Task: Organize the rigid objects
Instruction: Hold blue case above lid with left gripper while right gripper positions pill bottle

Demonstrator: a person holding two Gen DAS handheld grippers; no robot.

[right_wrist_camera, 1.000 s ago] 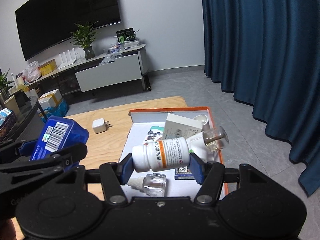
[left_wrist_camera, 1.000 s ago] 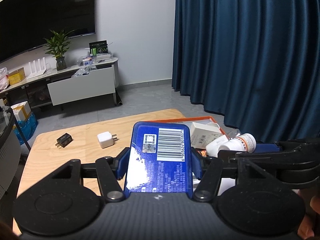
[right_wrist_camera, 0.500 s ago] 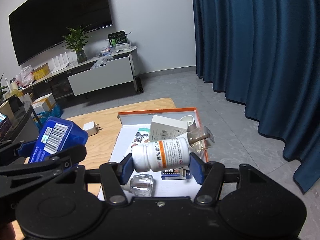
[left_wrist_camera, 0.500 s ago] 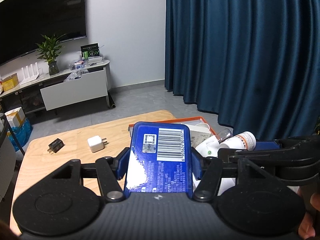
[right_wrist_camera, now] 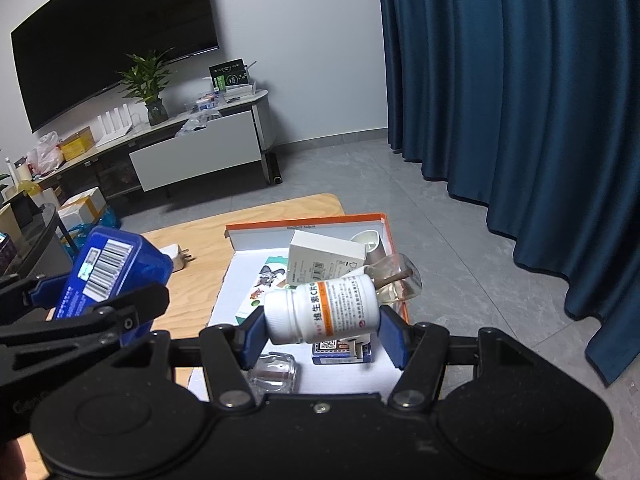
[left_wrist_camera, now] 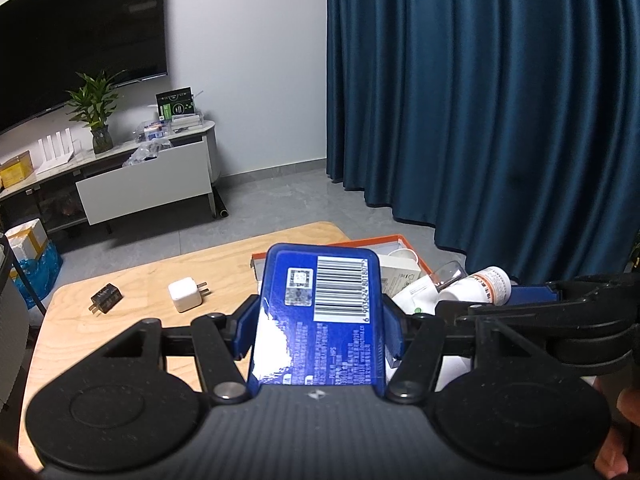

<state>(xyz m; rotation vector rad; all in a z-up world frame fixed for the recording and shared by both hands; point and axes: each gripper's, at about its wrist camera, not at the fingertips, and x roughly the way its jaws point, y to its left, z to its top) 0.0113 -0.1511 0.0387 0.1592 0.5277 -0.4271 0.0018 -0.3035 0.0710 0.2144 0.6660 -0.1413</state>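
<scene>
My left gripper (left_wrist_camera: 318,330) is shut on a flat blue box (left_wrist_camera: 320,316) with a barcode, held above the wooden table; the box also shows in the right wrist view (right_wrist_camera: 112,276). My right gripper (right_wrist_camera: 322,336) is shut on a white pill bottle (right_wrist_camera: 324,312) with an orange band, held sideways above the orange-rimmed white tray (right_wrist_camera: 308,226). The bottle also shows in the left wrist view (left_wrist_camera: 486,286). The tray holds a white carton (right_wrist_camera: 324,256), a glass bottle (right_wrist_camera: 396,284), a small clear bottle (right_wrist_camera: 274,372) and a blue card box (right_wrist_camera: 340,352).
A white charger (left_wrist_camera: 185,296) and a black charger (left_wrist_camera: 105,298) lie on the wooden table (left_wrist_camera: 132,280) left of the tray. Blue curtains (left_wrist_camera: 500,100) hang to the right. A TV cabinet (left_wrist_camera: 140,184) stands beyond on the grey floor.
Both grippers have risen and drawn back a little with their loads; the tray and table look lower and farther. Grips are unchanged.
</scene>
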